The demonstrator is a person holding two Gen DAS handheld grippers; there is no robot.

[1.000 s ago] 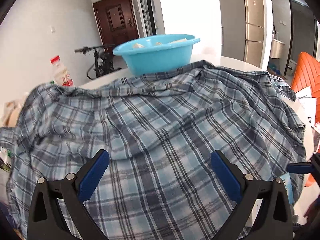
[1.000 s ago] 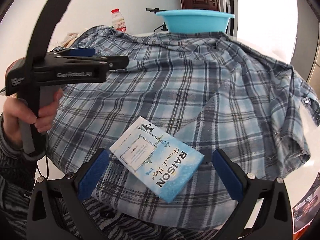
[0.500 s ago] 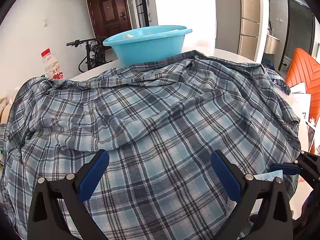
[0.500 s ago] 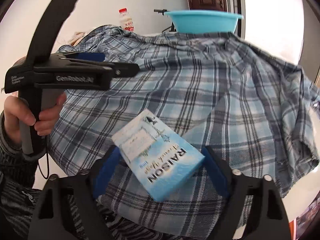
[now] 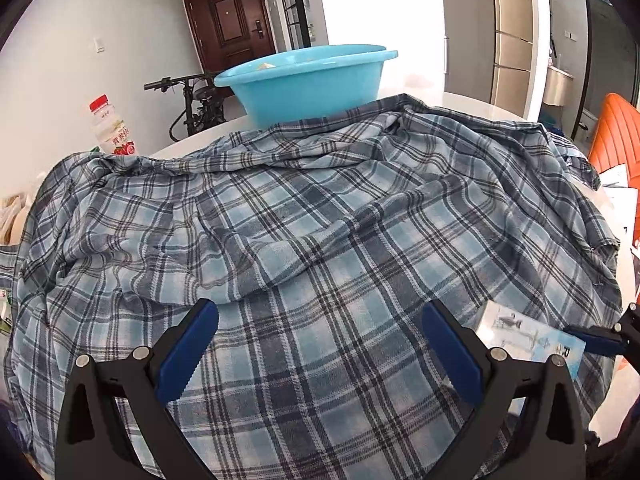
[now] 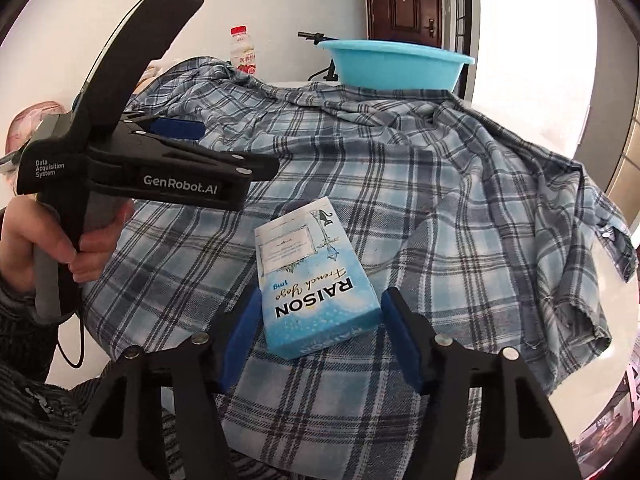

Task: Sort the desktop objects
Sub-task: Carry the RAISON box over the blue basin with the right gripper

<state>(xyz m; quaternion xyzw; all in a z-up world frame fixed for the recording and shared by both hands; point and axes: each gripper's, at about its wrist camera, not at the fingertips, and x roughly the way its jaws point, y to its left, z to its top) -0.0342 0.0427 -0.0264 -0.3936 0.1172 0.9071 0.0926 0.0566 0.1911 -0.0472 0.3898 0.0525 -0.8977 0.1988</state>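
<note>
A light blue "RAISON" box [image 6: 316, 280] lies on a blue plaid shirt [image 6: 400, 168] spread over the table. My right gripper [image 6: 320, 332] is shut on the box's near end, its blue pads against both sides. The box's corner also shows at the right in the left wrist view [image 5: 532, 340]. My left gripper [image 5: 320, 340] is open and empty just above the shirt [image 5: 320, 220]; it appears from the side at the left in the right wrist view [image 6: 176, 136]. A blue plastic basin [image 5: 312, 80] stands at the back of the table.
A bottle with a red cap [image 5: 110, 124] stands at the back left beside the shirt. An orange chair [image 5: 616, 136] and papers [image 5: 620, 188] are at the right. A bicycle [image 5: 196, 100] and a brown door [image 5: 228, 20] are behind the table.
My right gripper closed from wide open onto the box, which turned lengthwise between the pads. My left gripper drifted slightly and stayed open.
</note>
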